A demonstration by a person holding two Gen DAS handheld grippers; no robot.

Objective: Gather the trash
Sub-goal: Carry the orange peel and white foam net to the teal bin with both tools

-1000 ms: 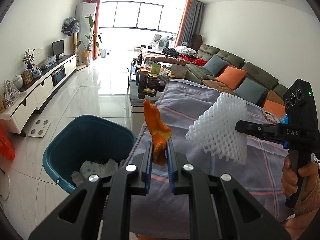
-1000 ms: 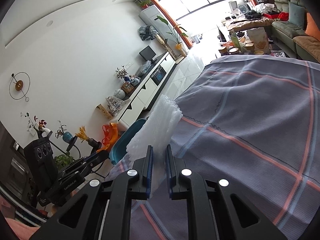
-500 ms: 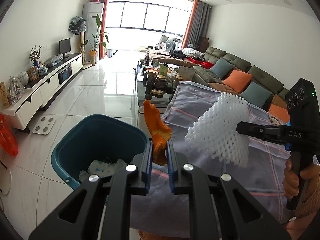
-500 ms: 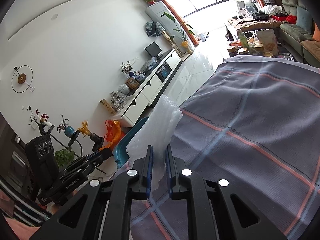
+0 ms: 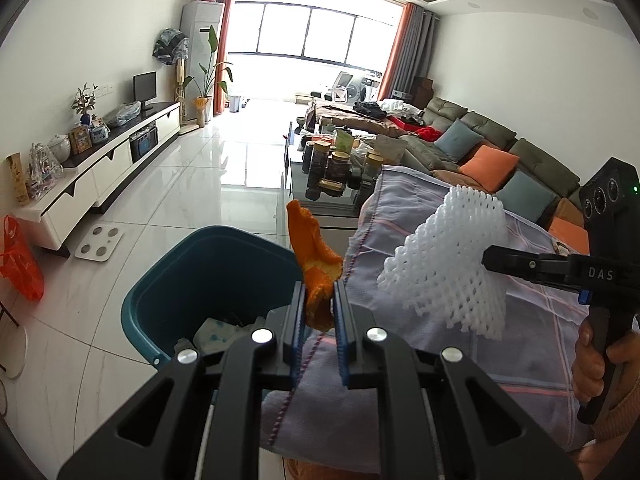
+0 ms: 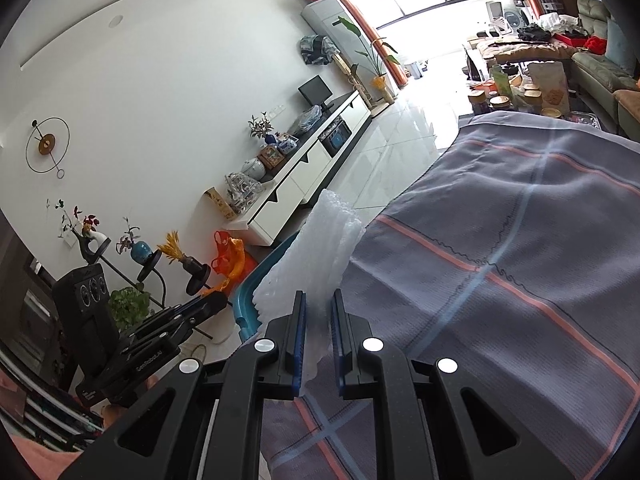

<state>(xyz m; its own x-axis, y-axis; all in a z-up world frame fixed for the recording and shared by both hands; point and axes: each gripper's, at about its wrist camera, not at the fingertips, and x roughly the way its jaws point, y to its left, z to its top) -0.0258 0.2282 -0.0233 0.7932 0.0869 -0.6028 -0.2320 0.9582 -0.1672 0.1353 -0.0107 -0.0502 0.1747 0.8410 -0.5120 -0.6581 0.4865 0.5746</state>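
My left gripper (image 5: 318, 312) is shut on an orange peel (image 5: 314, 258) and holds it above the table's left edge, beside the teal trash bin (image 5: 192, 280). The bin stands on the floor and holds some white scraps. My right gripper (image 6: 318, 320) is shut on a white foam net (image 6: 316, 256) above the grey checked tablecloth (image 6: 500, 280). The foam net also shows in the left wrist view (image 5: 448, 268), held to the right of the peel. The bin's rim (image 6: 260, 280) shows behind the net in the right wrist view.
A low table with jars (image 5: 332, 168) stands beyond the cloth-covered table. A sofa with cushions (image 5: 492, 152) runs along the right. A white TV cabinet (image 5: 100, 176) lines the left wall. A scale (image 5: 100, 238) and an orange bag (image 5: 20, 258) lie on the tiled floor.
Both grippers have shifted left toward the bin, still holding the peel and the foam net. The bin now shows larger and closer in the left wrist view.
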